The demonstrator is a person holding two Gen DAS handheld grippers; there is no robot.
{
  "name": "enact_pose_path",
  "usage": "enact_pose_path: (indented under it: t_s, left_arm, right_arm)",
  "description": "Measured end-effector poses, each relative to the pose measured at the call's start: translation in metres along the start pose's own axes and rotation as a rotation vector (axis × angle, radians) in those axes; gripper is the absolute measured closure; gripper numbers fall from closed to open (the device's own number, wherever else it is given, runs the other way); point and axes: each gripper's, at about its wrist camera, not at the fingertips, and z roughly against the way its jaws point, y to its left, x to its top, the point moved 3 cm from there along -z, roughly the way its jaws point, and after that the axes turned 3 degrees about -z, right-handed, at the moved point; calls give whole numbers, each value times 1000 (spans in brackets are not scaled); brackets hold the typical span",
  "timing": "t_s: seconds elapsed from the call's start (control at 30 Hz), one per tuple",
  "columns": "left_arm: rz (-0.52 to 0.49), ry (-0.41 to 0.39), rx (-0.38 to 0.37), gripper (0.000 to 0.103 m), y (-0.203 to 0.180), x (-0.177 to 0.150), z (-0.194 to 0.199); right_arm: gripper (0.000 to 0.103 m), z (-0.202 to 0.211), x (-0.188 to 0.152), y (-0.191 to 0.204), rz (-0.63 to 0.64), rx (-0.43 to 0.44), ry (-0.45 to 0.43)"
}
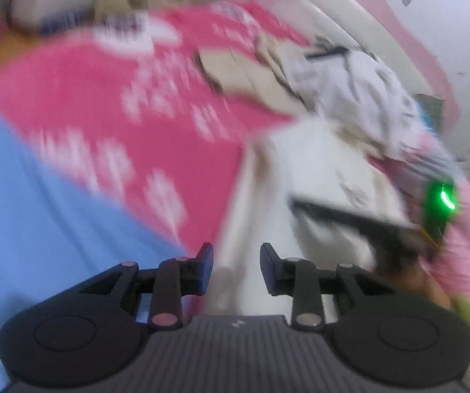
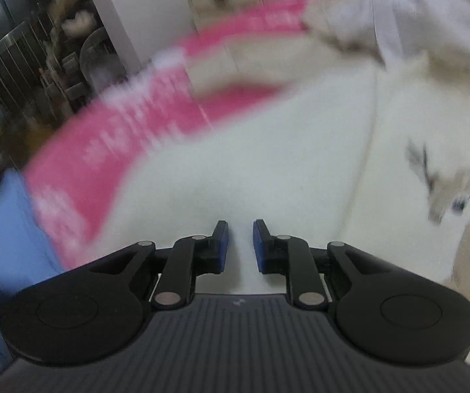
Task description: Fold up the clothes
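Left gripper: jaws apart, nothing between the pads; bottom centre, over the white garment's left edge.
White garment: spread flat, blurred, reaching up and right from the gripper.
Pink sheet: white print, motion-blurred; left of and beyond the white garment.
Blue cloth: left of the gripper, bordering the pink sheet.
Grey-white clothes pile: crumpled, beyond the white garment.
Right gripper: black, green light lit; at the garment's right edge, jaws unreadable.
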Motion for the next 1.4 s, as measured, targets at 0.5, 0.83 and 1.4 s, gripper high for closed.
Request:
enact_pose_path:
  t_s: [0.5,0.83,1.4]
  left_arm:
    - [-334,20,-75,67,-26,59,-126]
    - [-107,-31,-286,70,18,67,-130]
    - [-280,-52,-121,68,-58,78,-114]
  right_arm:
    - [88,14,-1,-38,-183,187,-30]
    - [88,17,-10,-43,-197,205,-52]
    - [75,16,15,-14,24,106,-30]
